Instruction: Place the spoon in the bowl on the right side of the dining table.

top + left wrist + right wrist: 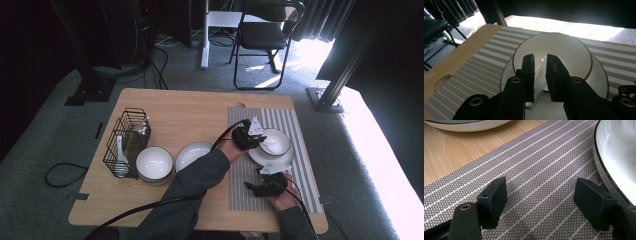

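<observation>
Bowl (pixel 276 141) on plate (pixel 260 157), both on the striped mat (pixel 295 125) at the right of the table (pixel 185 112): that much of the setting looks done. The left gripper (pixel 251 138) hangs at the bowl's near rim, and in the left gripper view its jaws stand a narrow gap apart with the rim (pixel 529 42) just past them and nothing pinched between the pads (pixel 528 65). I would judge it has just set the bowl down and let go, though from here I cannot rule out that it is about to take hold instead.

The right gripper (pixel 257 186) rests low on the mat in front of the plate, jaws wide apart over bare weave, holding nothing; the plate's edge (pixel 614 157) sits just beside its right jaw.

What seems left lies on the bare wood at the left: two more bowls, one (pixel 154 163) beside the wire rack (pixel 125 140) and one (pixel 194 154) near the mat's edge, and a white spoon (pixel 121 156) standing in the rack. They look untouched.

The table is pale wood with a hand slot at its far edge. The floor is grey carpet with cables trailing over it. A black folding chair (pixel 265 35) stands beyond, dark curtains hang behind, and hard sunlight falls in at the right.
</observation>
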